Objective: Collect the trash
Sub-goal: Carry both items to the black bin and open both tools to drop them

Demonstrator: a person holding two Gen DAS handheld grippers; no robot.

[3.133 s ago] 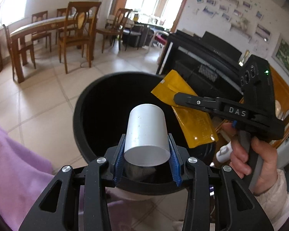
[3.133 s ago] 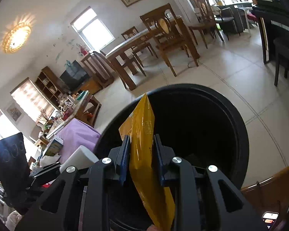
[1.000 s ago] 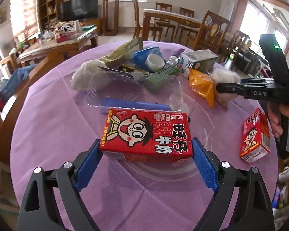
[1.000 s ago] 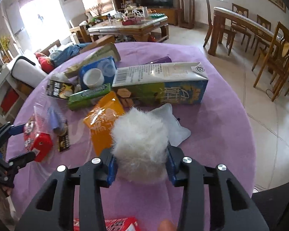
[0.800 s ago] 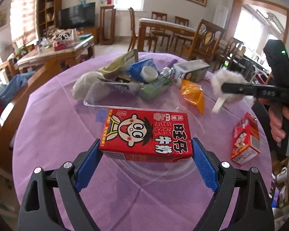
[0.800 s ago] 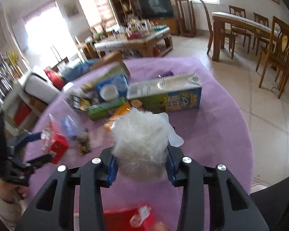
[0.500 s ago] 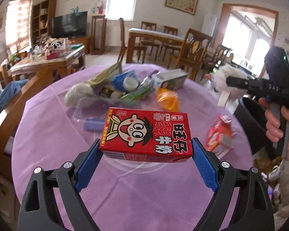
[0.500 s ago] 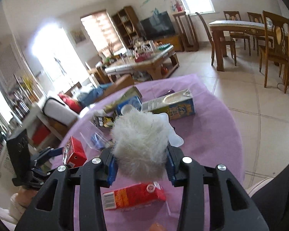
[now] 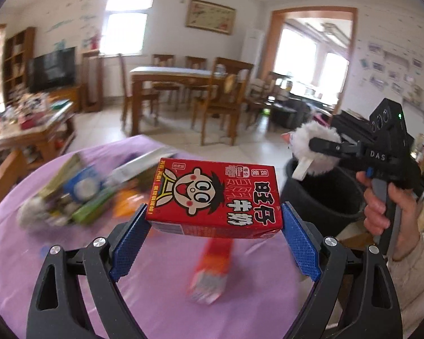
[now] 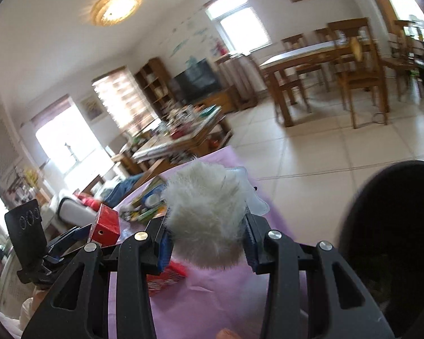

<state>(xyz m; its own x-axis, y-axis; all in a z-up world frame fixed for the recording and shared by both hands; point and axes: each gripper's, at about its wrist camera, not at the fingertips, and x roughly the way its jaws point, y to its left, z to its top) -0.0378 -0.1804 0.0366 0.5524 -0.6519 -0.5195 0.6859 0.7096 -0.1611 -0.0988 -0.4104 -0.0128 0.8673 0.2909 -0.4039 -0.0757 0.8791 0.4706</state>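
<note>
Nearby, beside the round counter with its purple cloth [image 9: 161,305], stands the black round bin [image 9: 322,197]. Left of that bin, above the counter, the left claw [image 9: 213,223] clamps a red rectangular milk carton [image 9: 214,195]. Over the bin's rim, the right claw [image 10: 207,240] pinches a white fluffy ball [image 10: 206,217].

The left wrist camera sits just behind the left gripper [image 9: 213,226], looking forward and slightly down across the purple desk [image 9: 161,296] toward the dining table [image 9: 169,73]. The right wrist camera rides behind the right gripper [image 10: 209,243], tilted, facing the television [image 10: 196,80]. Both views share the desk, the black bin [image 9: 325,197] [image 10: 393,240] and each other's gripper.
</note>
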